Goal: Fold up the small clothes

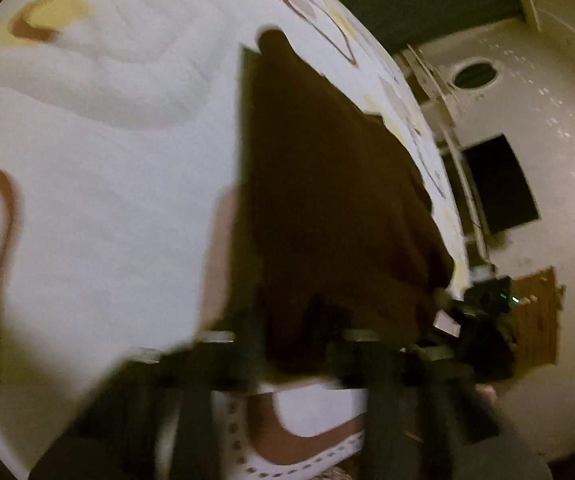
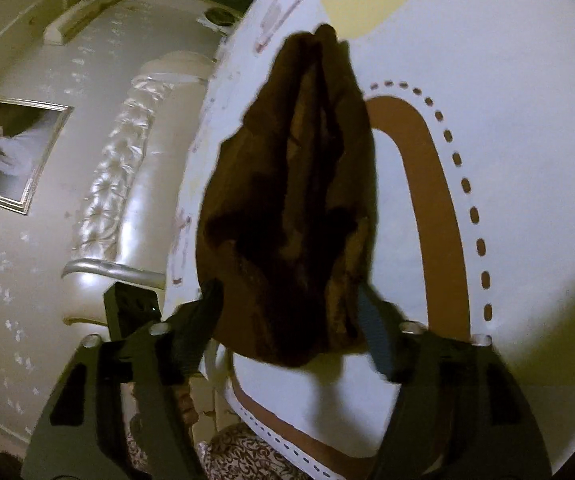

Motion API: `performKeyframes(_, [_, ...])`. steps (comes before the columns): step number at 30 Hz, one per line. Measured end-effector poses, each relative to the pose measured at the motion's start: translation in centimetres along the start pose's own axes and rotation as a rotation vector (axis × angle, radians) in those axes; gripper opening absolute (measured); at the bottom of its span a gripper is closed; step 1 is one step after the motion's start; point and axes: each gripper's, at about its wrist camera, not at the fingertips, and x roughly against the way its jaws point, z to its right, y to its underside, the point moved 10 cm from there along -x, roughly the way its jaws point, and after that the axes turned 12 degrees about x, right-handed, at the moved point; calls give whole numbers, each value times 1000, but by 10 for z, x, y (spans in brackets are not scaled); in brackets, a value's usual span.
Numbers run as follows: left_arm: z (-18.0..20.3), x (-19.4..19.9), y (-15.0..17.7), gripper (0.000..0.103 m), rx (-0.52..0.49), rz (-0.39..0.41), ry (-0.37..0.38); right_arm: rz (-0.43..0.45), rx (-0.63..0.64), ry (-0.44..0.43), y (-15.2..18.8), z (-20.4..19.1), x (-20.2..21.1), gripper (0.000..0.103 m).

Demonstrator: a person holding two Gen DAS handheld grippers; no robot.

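surface: white bedspread (image 2: 507, 160) under both grippers | left gripper (image 1: 303, 344) clenched on brown cloth (image 2: 295, 208) | right gripper (image 2: 287, 320) grasping cloth | room: headboard (image 2: 127, 168) left of it

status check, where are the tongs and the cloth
Right tongs around bunched brown cloth, grip unclear. Left tongs at its near edge, blurred. Cloth over white bedspread. Nothing in the way.
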Motion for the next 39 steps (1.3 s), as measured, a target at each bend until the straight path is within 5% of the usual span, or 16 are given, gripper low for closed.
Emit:
performKeyframes(1, [1, 0, -1, 15, 2, 16, -15, -33, -21, 0, 3, 2, -5, 17])
performKeyframes(7, [14, 25, 5, 13, -80, 100, -69, -5, -23, -36, 13, -12, 14, 15])
performKeyframes(17, [-5, 6, 4, 17, -115, 82, -101, -15, -75, -40, 30, 20, 11, 14])
performKeyframes(28, [-3, 14, 12, 58, -248, 178, -214, 3, -76, -33, 34, 19, 21, 29])
performKeyframes(33, [-4, 20, 17, 75, -273, 243, -304, -1, -34, 47, 41, 13, 29, 35])
performKeyframes(39, [-6, 29, 30, 79, -311, 312, -436, -34, 89, 219, 56, -4, 38, 47])
